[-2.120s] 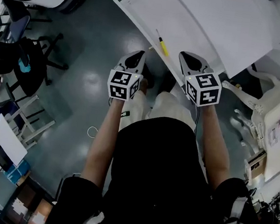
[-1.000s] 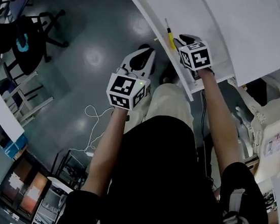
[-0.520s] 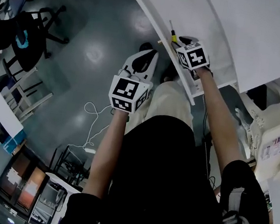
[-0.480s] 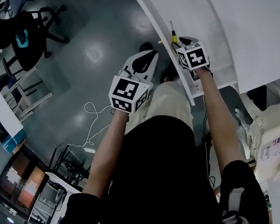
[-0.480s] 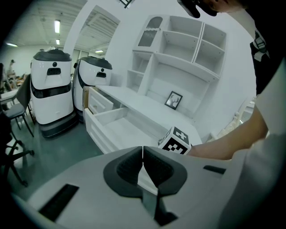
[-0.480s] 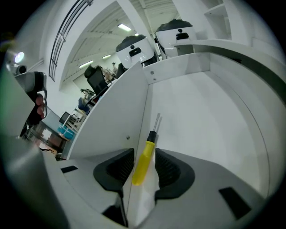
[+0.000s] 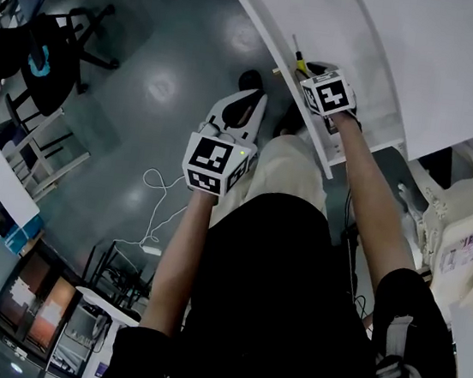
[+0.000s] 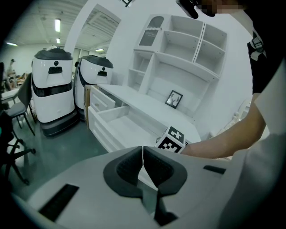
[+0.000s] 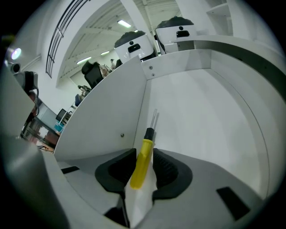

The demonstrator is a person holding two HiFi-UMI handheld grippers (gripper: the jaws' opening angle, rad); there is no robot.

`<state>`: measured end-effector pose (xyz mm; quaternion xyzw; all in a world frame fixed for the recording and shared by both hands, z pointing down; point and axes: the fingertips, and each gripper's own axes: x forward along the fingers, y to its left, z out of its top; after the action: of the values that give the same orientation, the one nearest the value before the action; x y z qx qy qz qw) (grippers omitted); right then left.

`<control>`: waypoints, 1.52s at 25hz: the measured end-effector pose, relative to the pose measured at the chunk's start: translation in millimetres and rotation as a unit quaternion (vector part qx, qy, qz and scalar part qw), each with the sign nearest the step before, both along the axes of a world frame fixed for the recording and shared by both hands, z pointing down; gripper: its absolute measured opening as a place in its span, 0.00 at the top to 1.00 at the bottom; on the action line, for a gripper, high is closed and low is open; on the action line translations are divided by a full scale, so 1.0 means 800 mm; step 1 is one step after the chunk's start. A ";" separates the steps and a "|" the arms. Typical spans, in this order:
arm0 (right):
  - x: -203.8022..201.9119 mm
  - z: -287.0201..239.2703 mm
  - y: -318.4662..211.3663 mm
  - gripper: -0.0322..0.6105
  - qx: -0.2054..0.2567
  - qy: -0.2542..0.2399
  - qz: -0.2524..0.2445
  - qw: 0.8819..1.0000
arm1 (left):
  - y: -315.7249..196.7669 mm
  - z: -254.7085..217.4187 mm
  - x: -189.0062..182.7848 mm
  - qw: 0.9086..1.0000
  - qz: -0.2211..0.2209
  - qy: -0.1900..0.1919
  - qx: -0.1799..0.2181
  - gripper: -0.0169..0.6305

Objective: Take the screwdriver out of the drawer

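Observation:
A yellow-handled screwdriver (image 9: 143,161) with a black collar and thin metal shaft lies on the floor of the open white drawer (image 9: 111,112), close to its side wall. My right gripper (image 9: 144,169) reaches down into the drawer with the handle between its dark pads. Its jaws have just been closing, and white gaps still show beside the handle. In the head view the screwdriver (image 7: 298,61) pokes out just beyond the right gripper (image 7: 312,71). My left gripper (image 7: 245,109) hovers over the floor outside the drawer, shut with nothing in it (image 8: 143,154).
The drawer's front rim (image 7: 313,133) runs between the two grippers. Office chairs (image 7: 48,47) and a white cable (image 7: 163,191) are on the grey floor to the left. White robot units (image 8: 51,85) and a shelf unit (image 8: 178,53) with a small picture frame (image 8: 173,98) stand beyond.
The right gripper has gone from beside the left one into the drawer and come down over the screwdriver's handle. The left gripper has stayed outside, shut.

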<state>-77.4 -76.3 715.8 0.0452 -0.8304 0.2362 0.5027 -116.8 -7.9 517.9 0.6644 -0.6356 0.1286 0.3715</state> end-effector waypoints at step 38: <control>0.085 -0.256 0.010 0.80 0.107 -0.145 0.087 0.980 | 0.059 -0.107 0.084 0.997 0.019 -0.005 0.081 0.93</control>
<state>-9.6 -68.4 510.8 0.1357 -0.9079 0.1932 0.3465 -49.9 39.3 432.6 0.7036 -0.6329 0.0869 0.3111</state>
